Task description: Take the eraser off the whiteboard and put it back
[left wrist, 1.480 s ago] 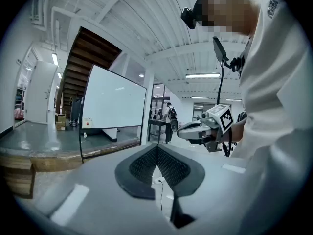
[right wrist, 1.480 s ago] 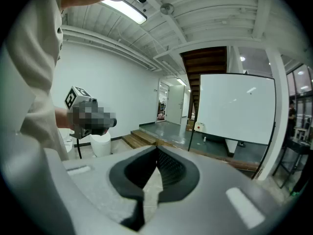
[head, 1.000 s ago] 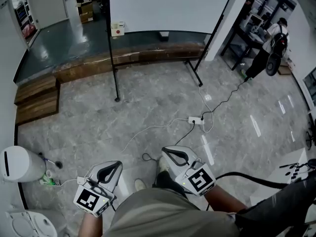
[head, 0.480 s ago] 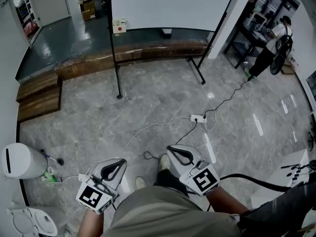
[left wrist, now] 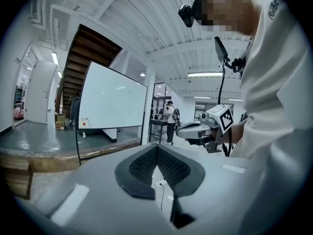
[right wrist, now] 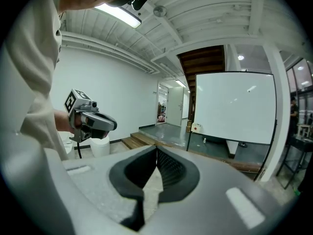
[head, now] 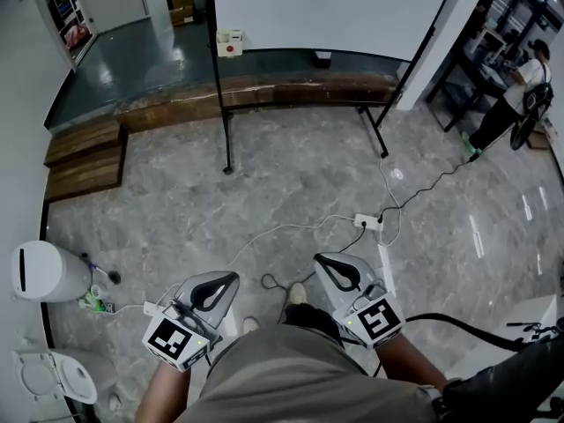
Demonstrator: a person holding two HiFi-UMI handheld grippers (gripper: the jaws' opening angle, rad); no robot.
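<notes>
Grey marble floor [head: 291, 183] runs up to the whiteboard [head: 326, 7] on its stand, well apart from both tools. Left gripper [head: 214, 289] and right gripper [head: 339, 270] are pinched closed, empty. The eraser [head: 230, 42], probably the pale block at the board's lower left corner, lies ahead, more in line with the left

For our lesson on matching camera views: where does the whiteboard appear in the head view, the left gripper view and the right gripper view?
Head view: whiteboard at top centre, cut off by the upper edge.
Left gripper view: whiteboard left of centre.
Right gripper view: whiteboard right of centre.
Shared landmark: small white box with a red spot by the board's lower left corner.
</notes>
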